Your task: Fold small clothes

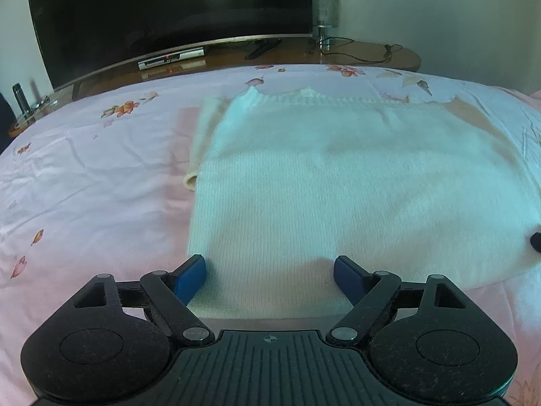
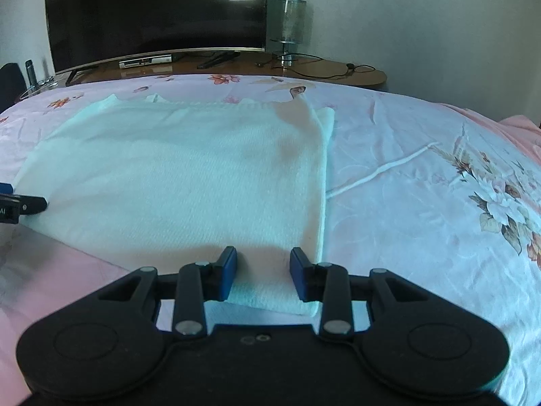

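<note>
A white knitted sweater lies flat on the pink floral bedspread, neck at the far side and hem toward me. One sleeve cuff pokes out along its left edge. My left gripper stands wide open over the hem's near left corner, with its blue pads either side of the cloth and not pressing it. In the right wrist view the sweater fills the middle. My right gripper is over the near right corner, its jaws narrower and open, with flat cloth between the pads.
Beyond the bed's far edge a wooden stand carries a large dark TV, a set-top box, a remote, a glass lamp and cables. The bedspread stretches bare to the right of the sweater.
</note>
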### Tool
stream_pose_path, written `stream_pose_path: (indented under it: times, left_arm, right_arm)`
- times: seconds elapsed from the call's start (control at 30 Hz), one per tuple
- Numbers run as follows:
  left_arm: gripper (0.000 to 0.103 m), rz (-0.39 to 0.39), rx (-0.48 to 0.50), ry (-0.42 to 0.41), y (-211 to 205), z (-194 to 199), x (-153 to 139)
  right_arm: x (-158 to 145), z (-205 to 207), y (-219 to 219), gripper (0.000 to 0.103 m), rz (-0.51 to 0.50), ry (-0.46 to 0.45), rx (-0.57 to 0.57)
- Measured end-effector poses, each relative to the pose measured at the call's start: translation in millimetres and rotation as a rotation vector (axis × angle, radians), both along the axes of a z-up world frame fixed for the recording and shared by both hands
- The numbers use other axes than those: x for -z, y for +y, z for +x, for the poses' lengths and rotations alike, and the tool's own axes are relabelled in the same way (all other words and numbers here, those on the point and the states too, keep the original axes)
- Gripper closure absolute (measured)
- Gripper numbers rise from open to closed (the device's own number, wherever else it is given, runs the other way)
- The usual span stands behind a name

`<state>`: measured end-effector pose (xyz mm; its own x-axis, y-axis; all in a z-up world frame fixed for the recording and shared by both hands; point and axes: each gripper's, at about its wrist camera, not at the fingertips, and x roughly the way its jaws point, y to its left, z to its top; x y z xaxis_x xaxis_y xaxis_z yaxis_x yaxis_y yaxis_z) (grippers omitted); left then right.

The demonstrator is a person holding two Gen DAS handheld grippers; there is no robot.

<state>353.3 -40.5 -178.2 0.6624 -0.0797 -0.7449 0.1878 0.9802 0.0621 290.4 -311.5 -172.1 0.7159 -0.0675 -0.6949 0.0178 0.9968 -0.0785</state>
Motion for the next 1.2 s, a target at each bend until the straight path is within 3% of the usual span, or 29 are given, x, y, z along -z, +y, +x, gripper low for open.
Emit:
stream_pose_path:
  times: [0.13, 0.37, 0.5, 0.7, 0.8, 1.0, 1.2]
  left_arm:
    - [0.020, -0.014, -0.014, 0.018, 4, -6, -4]
    - [0.020, -0.048, -0.033, 0.027, 9, -17, -7]
    - [0.019, -0.072, -0.042, 0.071, 14, -21, -10]
    - [0.019, -0.141, -0.088, 0.139, 19, -19, -13]
    - [0.019, -0.216, -0.103, 0.107, 23, -23, -26]
    - [0.019, -0.194, -0.034, 0.035, 4, 3, -46]
    - [0.019, -0.144, -0.028, 0.019, -20, 50, -41]
  right_arm:
    - [-8, 5, 3, 0.067, -0.004, 0.018, -0.019]
    - [-25, 6, 31, 0.060, 0.026, -0.039, -0.039]
    - [-6, 10, 45, 0.058, 0.000, 0.056, -0.025]
    - [-23, -1, 53, 0.058, 0.035, 0.006, 0.028]
    - [-32, -5, 63, 0.057, 0.011, -0.016, 0.010]
    - [-41, 6, 64, 0.058, 0.018, -0.042, 0.032]
    - [-43, 46, 55, 0.063, 0.035, -0.057, 0.053]
